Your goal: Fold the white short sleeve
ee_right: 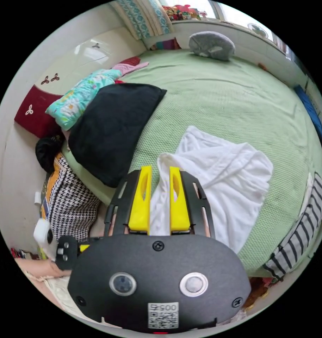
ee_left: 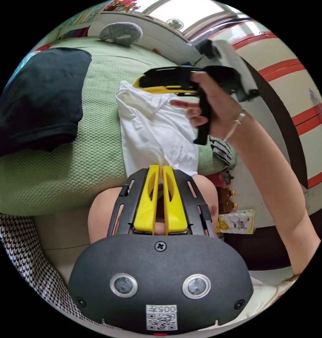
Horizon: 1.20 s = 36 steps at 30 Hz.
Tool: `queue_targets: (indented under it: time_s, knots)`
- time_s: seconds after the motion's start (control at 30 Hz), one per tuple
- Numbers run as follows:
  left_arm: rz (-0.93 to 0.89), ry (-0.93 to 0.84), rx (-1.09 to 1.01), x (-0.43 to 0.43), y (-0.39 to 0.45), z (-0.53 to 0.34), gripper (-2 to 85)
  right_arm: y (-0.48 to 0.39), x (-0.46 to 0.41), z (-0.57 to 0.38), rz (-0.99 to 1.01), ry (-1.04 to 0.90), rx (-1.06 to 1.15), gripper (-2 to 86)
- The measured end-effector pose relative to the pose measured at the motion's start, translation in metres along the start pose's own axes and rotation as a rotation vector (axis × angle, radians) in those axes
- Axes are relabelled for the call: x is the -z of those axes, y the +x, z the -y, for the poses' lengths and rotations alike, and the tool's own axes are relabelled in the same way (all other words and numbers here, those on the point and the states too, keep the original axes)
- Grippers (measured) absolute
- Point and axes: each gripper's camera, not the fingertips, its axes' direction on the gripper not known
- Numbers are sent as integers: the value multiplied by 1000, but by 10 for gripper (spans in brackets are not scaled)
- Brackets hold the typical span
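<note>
In the left gripper view, the left gripper (ee_left: 161,172) has its yellow jaws nearly together, pinching a bunched bit of the white short sleeve shirt (ee_left: 152,133) at their tips, low in the middle of the frame. From there the cloth fans up and away to the right gripper (ee_left: 141,83), which a hand (ee_left: 212,109) holds at the upper middle; its jaws look closed down on the far edge of the shirt, though the grip itself is hard to make out from this side.

In the right gripper view, the right gripper (ee_right: 159,172) sits at the centre of the frame with its jaws a little apart and a fold of the shirt (ee_right: 224,179) running between them; whether both jaws really press on it I can't tell. The rest of the garment spreads to the right of the jaws, rumpled on the green bedspread (ee_right: 217,102).

So the shirt's long axis runs gripper to gripper, stretched between the two, and each one has an end. Any fold, I'd say, turns on bringing one end over toward the other. A black garment (ee_right: 111,130) lies apart, at upper left.
</note>
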Motion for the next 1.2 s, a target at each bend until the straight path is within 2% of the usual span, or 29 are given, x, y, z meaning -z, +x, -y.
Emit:
queue_targets:
  time_s: [0.13, 0.37, 0.57, 0.7, 1.03, 1.2]
  knots:
    - [-2, -7, 18, -1, -5, -2, 26, 9, 34, -45, -56, 46, 22, 77]
    - [32, -5, 31, 6, -7, -6, 27, 20, 41, -142, -238, -37, 11, 86]
    - [143, -97, 65, -7, -4, -9, 33, 26, 43, -194, -163, -13, -87, 81]
    - [263, -95, 88, 1, 2, -26, 44, 26, 52, -214, -141, 31, -107, 74]
    - [251, -18, 73, 22, 10, -41, 53, 26, 37, -226, -70, 64, -140, 62]
    - [271, 40, -86, 8, 43, -8, 81, 13, 17, -215, -124, 52, -89, 62]
